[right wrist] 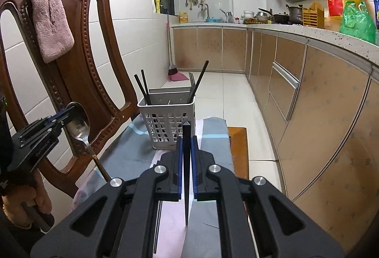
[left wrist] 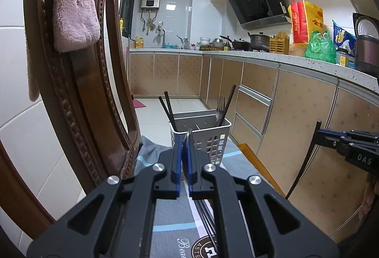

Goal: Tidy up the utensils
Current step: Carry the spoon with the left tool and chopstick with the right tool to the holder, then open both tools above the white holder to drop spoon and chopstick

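A white slotted utensil basket (left wrist: 201, 137) (right wrist: 169, 125) stands on a cloth-covered table; it holds black chopsticks (right wrist: 142, 87) on the left and a fork (left wrist: 220, 106) with another chopstick on the right. My left gripper (left wrist: 186, 146) (right wrist: 64, 115) is shut on a metal spoon (right wrist: 79, 125), held above the table left of the basket. My right gripper (right wrist: 187, 142) (left wrist: 319, 136) is shut on a black chopstick (right wrist: 186, 163) (left wrist: 305, 158), held upright right of the basket. More chopsticks (left wrist: 206, 217) lie on the cloth below.
A carved wooden chair (right wrist: 78, 63) with a pink towel (right wrist: 49, 14) stands close on the left. Kitchen cabinets (right wrist: 319, 104) and a cluttered counter (left wrist: 296, 56) run along the right. The table's wooden edge (right wrist: 239, 146) shows beside the cloth.
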A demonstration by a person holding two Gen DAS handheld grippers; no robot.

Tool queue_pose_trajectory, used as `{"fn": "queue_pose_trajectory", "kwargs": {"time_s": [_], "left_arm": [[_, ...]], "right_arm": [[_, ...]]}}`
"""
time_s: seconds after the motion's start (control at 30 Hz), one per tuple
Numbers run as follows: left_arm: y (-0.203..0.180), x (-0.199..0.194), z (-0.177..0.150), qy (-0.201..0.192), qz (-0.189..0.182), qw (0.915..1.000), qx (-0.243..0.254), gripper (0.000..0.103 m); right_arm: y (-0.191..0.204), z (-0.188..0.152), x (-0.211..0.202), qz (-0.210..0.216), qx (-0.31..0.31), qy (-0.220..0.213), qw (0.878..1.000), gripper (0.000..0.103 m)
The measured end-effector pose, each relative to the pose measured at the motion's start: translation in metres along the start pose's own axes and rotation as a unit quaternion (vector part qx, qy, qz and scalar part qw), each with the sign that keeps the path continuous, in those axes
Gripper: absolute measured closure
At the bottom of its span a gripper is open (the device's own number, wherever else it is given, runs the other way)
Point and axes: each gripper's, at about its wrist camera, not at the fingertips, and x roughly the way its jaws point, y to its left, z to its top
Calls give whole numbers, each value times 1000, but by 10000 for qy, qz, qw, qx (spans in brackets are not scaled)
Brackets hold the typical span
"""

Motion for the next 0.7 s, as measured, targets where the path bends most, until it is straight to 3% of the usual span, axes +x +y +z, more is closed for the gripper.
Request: {"fn": "queue_pose_trajectory", "kwargs": {"time_s": [0.2,0.43,0.6,0.7], "left_arm": [[1,1,3,-56,43,10000,-30,98],[10,3,4,-69,90,9998,-144,98],[16,5,3,-38,133,9997,-180,98],[19,7,3,-40,162,9997,-183,98]], "right_arm": [[1,25,-4,213,70,-161,9996,96],[12,109,3,285,-31,-805,9963,96],[19,163,32,158,39,-1254,9920,96],[19,178,61,23,120,-1363,9906,96]]}}
